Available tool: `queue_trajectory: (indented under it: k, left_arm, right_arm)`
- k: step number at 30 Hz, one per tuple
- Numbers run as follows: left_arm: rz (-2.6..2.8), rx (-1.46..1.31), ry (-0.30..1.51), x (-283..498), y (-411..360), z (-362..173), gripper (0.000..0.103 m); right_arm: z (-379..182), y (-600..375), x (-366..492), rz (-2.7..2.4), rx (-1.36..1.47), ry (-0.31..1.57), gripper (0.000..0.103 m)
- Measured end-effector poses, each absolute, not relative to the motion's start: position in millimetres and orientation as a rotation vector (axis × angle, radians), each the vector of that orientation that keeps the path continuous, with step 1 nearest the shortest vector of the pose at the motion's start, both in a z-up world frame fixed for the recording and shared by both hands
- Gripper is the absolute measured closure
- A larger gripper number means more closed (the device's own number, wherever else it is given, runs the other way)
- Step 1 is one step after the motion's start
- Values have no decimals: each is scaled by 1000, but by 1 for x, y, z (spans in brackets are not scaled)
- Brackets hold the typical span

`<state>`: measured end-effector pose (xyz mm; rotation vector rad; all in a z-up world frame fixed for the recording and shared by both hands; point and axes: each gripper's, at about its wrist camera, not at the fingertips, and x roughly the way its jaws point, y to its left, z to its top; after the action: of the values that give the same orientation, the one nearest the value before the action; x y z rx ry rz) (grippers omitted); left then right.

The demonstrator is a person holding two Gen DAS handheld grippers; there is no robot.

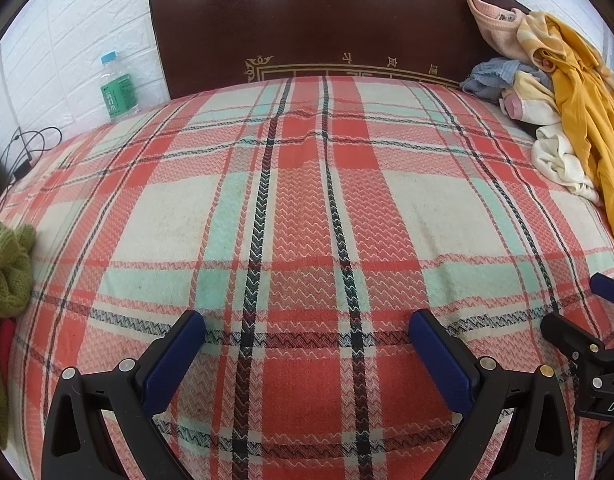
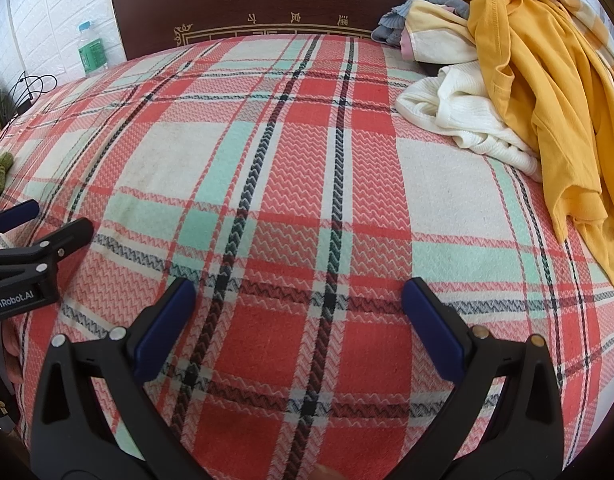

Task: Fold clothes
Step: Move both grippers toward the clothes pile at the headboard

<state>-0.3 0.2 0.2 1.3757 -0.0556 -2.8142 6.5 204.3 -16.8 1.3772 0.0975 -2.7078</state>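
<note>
A heap of clothes lies at the bed's far right: a mustard-yellow garment (image 2: 547, 112) draped over a white knit piece (image 2: 467, 120), with pink (image 1: 493, 24) and grey-blue (image 1: 491, 74) items behind. My left gripper (image 1: 307, 324) hovers wide open over the plaid bedspread (image 1: 307, 208), nothing between its fingers. My right gripper (image 2: 299, 292) is likewise wide open and empty above the bedspread, left of the yellow garment. In the left wrist view the right gripper shows at the right edge (image 1: 583, 320). The right wrist view has the left gripper at the left edge (image 2: 31, 228).
A dark wooden headboard (image 1: 307, 24) stands at the far end against a white brick wall. A water bottle (image 1: 119, 88) and black cables (image 1: 31, 148) sit at the far left. A green knit garment (image 1: 7, 272) lies at the bed's left edge.
</note>
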Motion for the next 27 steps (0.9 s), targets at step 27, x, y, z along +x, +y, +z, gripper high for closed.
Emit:
queue_trajectory:
  k: [27]
  left_arm:
    - [-3214,1134,-44,30,91,125,0]
  right_arm:
    - [108,280,83,-2941,919,-71,0]
